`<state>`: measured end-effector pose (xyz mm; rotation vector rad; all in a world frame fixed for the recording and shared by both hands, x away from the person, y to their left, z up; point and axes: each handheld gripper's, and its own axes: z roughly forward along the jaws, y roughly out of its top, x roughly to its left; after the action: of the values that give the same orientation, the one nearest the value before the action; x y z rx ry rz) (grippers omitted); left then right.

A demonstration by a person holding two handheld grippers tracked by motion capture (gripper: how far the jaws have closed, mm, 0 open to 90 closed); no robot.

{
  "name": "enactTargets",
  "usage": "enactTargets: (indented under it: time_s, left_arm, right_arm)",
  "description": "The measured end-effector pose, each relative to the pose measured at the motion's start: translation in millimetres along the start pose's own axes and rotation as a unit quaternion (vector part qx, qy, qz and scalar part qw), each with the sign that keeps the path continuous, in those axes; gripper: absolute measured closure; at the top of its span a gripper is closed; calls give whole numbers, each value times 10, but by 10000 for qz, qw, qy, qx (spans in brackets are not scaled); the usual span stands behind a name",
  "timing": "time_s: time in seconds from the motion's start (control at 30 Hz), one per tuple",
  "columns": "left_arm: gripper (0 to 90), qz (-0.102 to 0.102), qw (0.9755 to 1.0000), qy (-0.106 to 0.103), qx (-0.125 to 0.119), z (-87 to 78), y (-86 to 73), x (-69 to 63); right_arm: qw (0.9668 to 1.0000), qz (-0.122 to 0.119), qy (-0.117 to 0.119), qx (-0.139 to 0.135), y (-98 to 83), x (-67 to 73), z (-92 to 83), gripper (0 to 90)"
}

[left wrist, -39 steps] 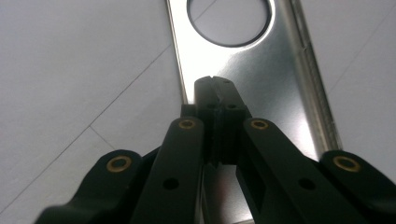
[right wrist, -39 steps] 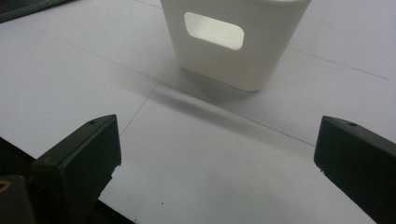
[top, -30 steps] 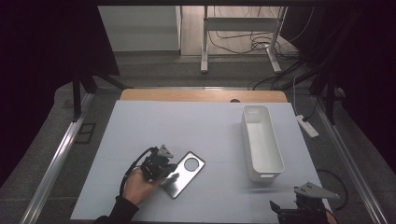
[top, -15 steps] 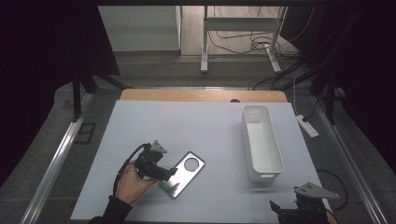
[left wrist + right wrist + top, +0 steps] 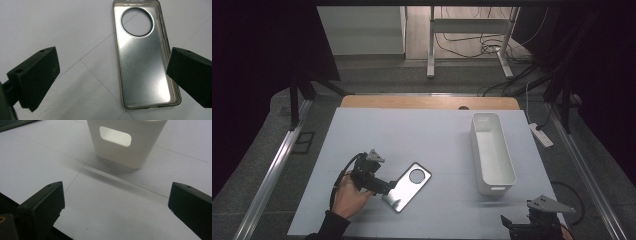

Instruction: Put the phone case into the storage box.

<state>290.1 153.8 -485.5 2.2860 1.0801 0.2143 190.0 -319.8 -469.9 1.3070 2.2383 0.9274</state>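
A silvery phone case with a round camera hole lies flat, inside up, on the white table. A hand holds my left gripper just left of the case's near end. In the left gripper view the case lies on the table between and beyond the wide-apart jaws of the left gripper. These jaws have just been opening, and the pads touch nothing. My right gripper rests at the table's near right corner. It stands open and faces the bin's end.
A long white bin stands on the right side of the table, its near end wall with a handle slot close ahead of the right gripper. A wooden strip borders the far edge. Metal rails run along both sides.
The left gripper's jaws have opened off the phone case and the hand has drawn back a little to the left. The case stays flat on the table. The right gripper has not moved.
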Motion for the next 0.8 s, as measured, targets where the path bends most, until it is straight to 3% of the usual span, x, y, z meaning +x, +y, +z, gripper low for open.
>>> enactTargets:
  time_s: [0.5, 0.8]
  left_arm:
    - [0, 79, 9992, 197, 353, 272, -108, -55]
    - [0, 110, 9982, 194, 565, 397, -156, -67]
  right_arm:
    - [10000, -29, -1, 5, 0, 2, 0, 9]
    - [10000, -38, -7, 6, -1, 2, -1, 9]
